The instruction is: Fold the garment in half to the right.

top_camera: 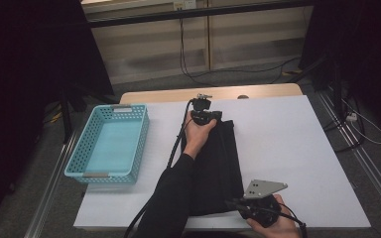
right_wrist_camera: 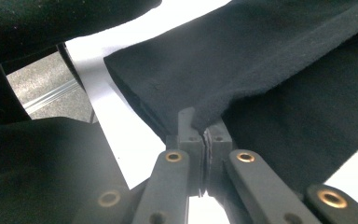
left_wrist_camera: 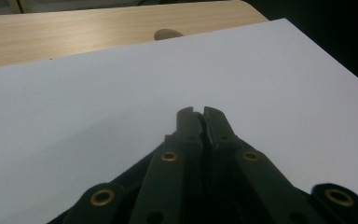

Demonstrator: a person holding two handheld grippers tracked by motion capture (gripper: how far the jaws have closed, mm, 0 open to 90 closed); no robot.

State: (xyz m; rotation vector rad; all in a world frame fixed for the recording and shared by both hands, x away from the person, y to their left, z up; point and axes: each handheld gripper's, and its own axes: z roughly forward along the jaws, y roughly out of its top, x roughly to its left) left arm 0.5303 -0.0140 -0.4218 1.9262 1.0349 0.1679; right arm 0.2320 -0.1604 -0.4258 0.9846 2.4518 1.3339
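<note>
A black cloth (top_camera: 223, 163) lies folded in a long strip down the middle of the white sheet (top_camera: 287, 148). My left gripper (top_camera: 209, 117) sits at the strip's far left corner. In the left gripper view its jaws (left_wrist_camera: 198, 114) stand together with a thin dark layer pinched between them, and black cloth (left_wrist_camera: 135, 170) hangs below. My right gripper (top_camera: 233, 203) is at the near right corner of the strip. In the right gripper view it (right_wrist_camera: 204, 127) is shut on a raised corner of the cloth (right_wrist_camera: 261, 56).
A light blue perforated basket (top_camera: 129, 106) stands on the left side of the table, with nothing in it. A strip of wooden tabletop (top_camera: 258, 90) runs past the sheet's far edge. The person's dark sleeve (top_camera: 171, 198) crosses the near left of the cloth.
</note>
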